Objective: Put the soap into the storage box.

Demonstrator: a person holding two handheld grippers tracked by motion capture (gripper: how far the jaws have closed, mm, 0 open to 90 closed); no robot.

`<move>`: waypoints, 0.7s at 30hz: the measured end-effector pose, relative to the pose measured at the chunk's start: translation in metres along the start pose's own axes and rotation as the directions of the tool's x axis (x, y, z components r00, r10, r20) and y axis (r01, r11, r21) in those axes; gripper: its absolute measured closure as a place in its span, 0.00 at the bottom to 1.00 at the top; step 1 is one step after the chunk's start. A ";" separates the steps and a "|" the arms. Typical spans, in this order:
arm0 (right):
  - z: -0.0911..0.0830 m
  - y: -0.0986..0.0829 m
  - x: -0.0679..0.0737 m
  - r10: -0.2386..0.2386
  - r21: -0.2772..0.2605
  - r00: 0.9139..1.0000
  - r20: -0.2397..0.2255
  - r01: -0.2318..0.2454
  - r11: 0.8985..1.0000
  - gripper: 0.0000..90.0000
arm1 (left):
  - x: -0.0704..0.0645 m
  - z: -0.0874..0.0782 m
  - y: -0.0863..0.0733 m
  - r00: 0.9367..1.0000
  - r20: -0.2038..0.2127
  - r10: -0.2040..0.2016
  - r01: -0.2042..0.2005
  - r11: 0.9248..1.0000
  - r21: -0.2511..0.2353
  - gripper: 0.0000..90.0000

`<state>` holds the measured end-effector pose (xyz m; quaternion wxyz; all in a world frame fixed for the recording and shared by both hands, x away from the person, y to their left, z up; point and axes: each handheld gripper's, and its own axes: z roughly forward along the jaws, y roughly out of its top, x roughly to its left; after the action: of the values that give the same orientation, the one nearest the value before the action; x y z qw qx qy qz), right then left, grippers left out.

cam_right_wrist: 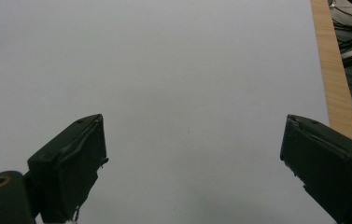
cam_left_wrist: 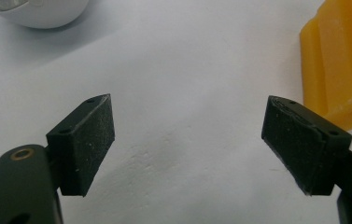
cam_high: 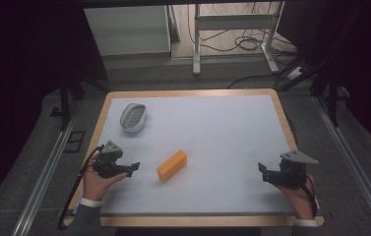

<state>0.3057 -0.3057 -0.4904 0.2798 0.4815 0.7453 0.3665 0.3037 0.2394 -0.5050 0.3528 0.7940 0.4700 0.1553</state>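
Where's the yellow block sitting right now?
In the high view the yellow block lies near the table's front centre, just right of the open left gripper, with the mesh basket farther back-left.

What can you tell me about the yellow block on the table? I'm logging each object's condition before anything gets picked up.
The yellow block is an elongated orange-yellow bar, matte and waxy or foam-like, with stepped ridges along its top seen in the left gripper view. It lies flat on the pale table surface, angled diagonally, near the front, left of centre. Nothing grips or touches it; the open left gripper sits just to its left, apart from it. No damage shows.
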 end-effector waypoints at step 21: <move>-0.006 -0.002 -0.003 0.018 -0.012 0.999 0.031 -0.017 1.000 0.08 | -0.001 0.003 0.000 1.000 -0.014 0.011 -0.010 1.000 0.020 0.20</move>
<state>0.3017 -0.3109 -0.4885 0.2911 0.4919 0.7344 0.3659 0.3044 0.2378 -0.5071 0.3409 0.7989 0.4697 0.1579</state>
